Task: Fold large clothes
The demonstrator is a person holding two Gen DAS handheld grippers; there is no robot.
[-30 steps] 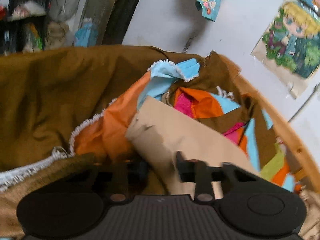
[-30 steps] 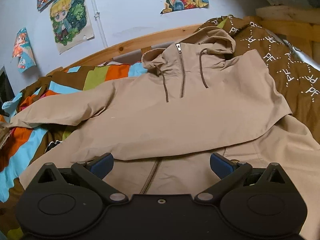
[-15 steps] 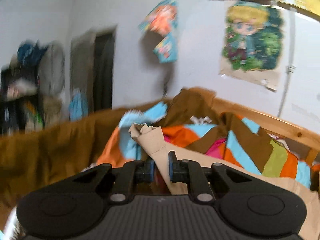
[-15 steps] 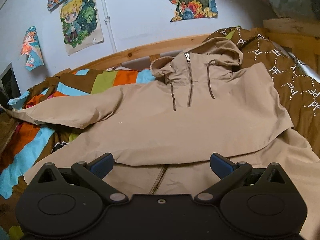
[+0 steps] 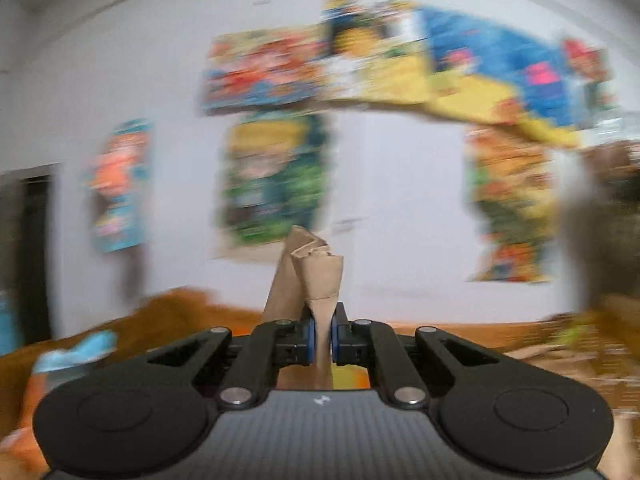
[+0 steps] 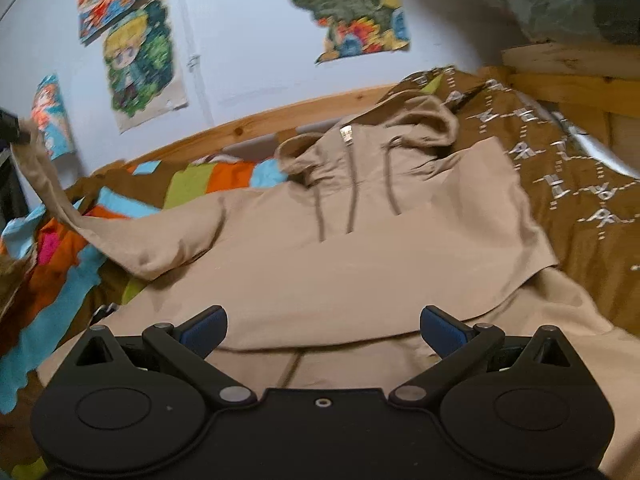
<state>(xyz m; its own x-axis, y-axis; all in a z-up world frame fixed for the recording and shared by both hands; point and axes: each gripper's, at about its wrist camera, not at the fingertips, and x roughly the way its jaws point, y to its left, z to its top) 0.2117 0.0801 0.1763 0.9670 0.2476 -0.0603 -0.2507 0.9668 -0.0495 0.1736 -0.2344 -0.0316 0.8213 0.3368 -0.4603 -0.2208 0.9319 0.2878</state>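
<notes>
A beige hooded zip jacket lies face up on the bed, with its hood toward the wall. My left gripper points level at the wall. Its jaws are closing with the bunched sleeve cuff pinched between the blue pads. In the right wrist view that sleeve rises off the bed to the left gripper at the far left edge. My right gripper hovers open over the jacket's lower front, and nothing is between its fingers.
A patchwork blanket in bright colours lies under the jacket's left side. A brown patterned cover lies to the right. A wooden bed rail runs along the postered wall, and a wooden frame stands at the right.
My left gripper closed onto the sleeve cuff, lifted it off the blanket and swung to face the wall. The sleeve now hangs raised at the left. The right gripper has barely moved.
</notes>
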